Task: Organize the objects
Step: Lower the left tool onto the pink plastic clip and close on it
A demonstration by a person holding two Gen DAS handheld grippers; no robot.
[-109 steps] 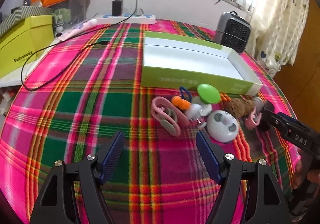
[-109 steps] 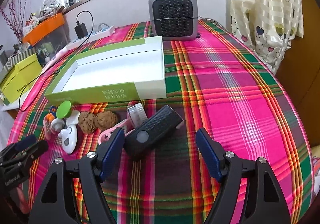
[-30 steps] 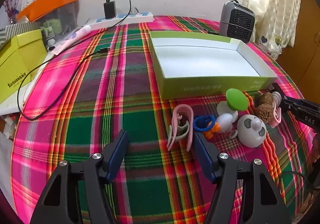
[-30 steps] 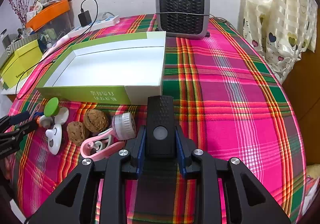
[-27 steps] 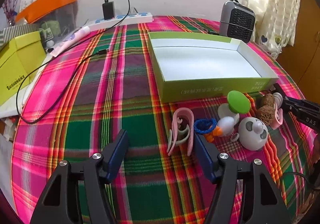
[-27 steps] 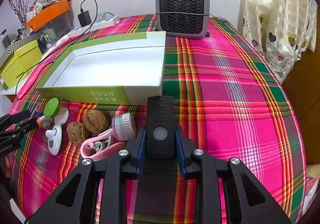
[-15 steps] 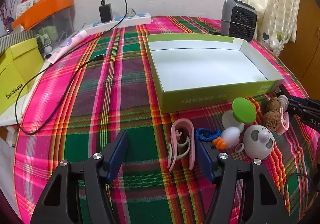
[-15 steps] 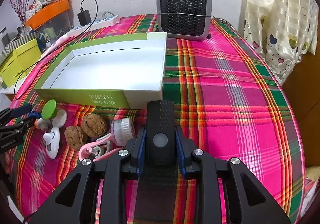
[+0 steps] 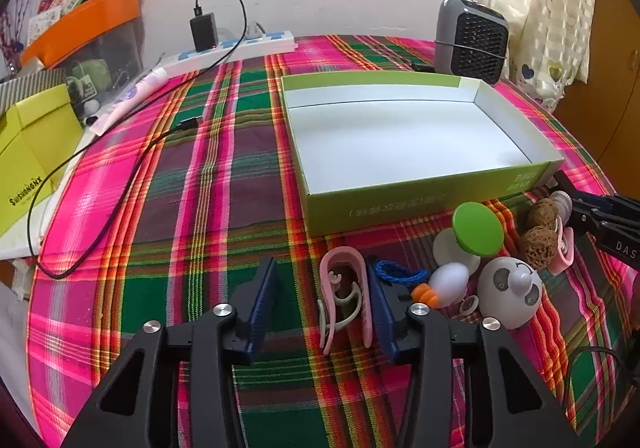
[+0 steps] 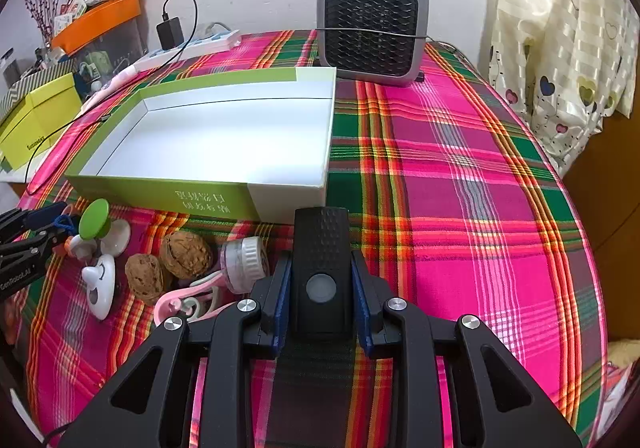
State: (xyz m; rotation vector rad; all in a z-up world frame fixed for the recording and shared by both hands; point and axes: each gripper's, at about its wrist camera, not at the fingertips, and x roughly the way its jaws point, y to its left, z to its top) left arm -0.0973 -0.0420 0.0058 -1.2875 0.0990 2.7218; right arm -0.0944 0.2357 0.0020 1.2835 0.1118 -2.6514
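A pink clip [image 9: 344, 300] lies on the plaid cloth between the fingers of my left gripper [image 9: 320, 268]. Its jaws are closing: the right pad touches the clip, the left pad stands apart from it. My right gripper [image 10: 320, 264] is shut on a black device with a round button [image 10: 320, 244], close to the front wall of the green-sided box [image 10: 160, 191]. The box [image 9: 420, 203] is empty and white inside. In front of it lie a green-capped white piece [image 9: 478, 224], a white duck toy [image 9: 448, 284], a white round fan [image 9: 508, 292], two walnuts [image 10: 186, 254], a small jar [image 10: 244, 262] and a second pink clip [image 10: 188, 304].
A grey heater [image 10: 372, 27] stands behind the box. A power strip [image 9: 240, 43] with a charger and a long black cable [image 9: 120, 183] lies at the back left. A yellow box [image 9: 28, 151] and an orange bin [image 9: 80, 23] line the left edge. The table's rim curves round at right.
The left jaws have narrowed around the pink clip, and the left gripper has edged closer to it. The right gripper, open around the black device at first, keeps its hold on it.
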